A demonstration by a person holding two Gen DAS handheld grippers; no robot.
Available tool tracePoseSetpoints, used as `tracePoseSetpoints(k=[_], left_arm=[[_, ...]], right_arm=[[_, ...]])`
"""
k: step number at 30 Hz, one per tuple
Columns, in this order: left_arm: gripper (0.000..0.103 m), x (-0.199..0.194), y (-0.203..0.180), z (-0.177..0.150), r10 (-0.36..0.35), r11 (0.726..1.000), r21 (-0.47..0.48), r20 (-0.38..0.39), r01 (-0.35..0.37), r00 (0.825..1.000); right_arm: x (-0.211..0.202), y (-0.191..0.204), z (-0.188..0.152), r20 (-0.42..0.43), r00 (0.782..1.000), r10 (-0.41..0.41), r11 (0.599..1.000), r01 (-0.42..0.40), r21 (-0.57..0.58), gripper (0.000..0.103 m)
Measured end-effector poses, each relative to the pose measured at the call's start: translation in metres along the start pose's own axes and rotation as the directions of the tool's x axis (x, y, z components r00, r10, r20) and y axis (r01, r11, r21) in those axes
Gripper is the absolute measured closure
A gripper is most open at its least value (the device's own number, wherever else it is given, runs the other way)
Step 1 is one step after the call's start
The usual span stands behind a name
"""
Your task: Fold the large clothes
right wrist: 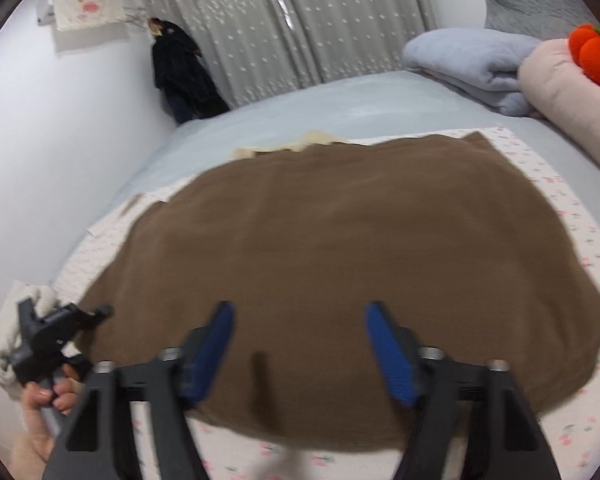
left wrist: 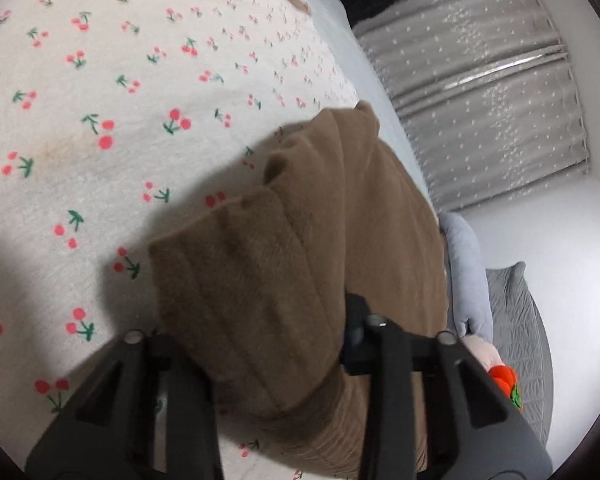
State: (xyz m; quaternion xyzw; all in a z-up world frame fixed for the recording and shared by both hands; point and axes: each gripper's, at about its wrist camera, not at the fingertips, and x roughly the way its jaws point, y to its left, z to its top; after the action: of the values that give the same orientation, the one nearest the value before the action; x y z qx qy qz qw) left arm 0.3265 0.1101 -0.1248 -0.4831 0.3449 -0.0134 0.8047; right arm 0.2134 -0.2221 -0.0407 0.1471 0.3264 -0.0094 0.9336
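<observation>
One brown garment, seemingly soft, light and limp, lies spread on the bed's cherry-print sheet, best pinched at its corners; the left hand-held gripper clenches its bunched edge, the right hand-held gripper hangs released above it.

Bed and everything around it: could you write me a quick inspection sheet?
Surface: bed with a cherry-print sheet over a pale blue one.
Job's things: brown garment, spread flat, one edge bunched up.
Clutter: folded blanket, pink pillow, orange toy, white cloth at the bed's edge.
Grippers: left hand-held gripper is shut on the garment's bunched edge; right hand-held gripper is open above the garment, holding nothing.
Cables: nothing seen.
Surroundings: grey curtains, dark coat hanging in the corner, white walls.
</observation>
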Motion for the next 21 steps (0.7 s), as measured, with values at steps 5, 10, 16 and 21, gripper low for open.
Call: tracePoseSetpoints(k=[5,10,16,21], left_arm=[[0.078,-0.033,-0.068,-0.013,-0.038,0.969,0.247,0.165,-0.004,0.986],[0.078,-0.053,-0.138,-0.038,-0.169,0.884,0.464,0.194,0.061,0.966],[0.078,-0.049,-0.231,-0.096,-0.291,0.678,0.721,0.086,0.142,0.953],[0.078,-0.035,-0.276,-0.151,-0.302,0.481,0.853,-0.054,0.201,0.952]], right_arm=[[0.025,0.029,-0.015,-0.09,0.989,0.117,0.99,-0.123,-0.068,0.089],[0.06,0.022,-0.027,-0.192,0.968,0.16,0.986,-0.167,-0.021,0.091],[0.069,-0.009,-0.019,-0.234,0.92,0.315,0.946,-0.285,0.152,0.091],[0.025,-0.06,0.013,-0.107,0.908,0.405,0.888,-0.363,0.284,0.075]])
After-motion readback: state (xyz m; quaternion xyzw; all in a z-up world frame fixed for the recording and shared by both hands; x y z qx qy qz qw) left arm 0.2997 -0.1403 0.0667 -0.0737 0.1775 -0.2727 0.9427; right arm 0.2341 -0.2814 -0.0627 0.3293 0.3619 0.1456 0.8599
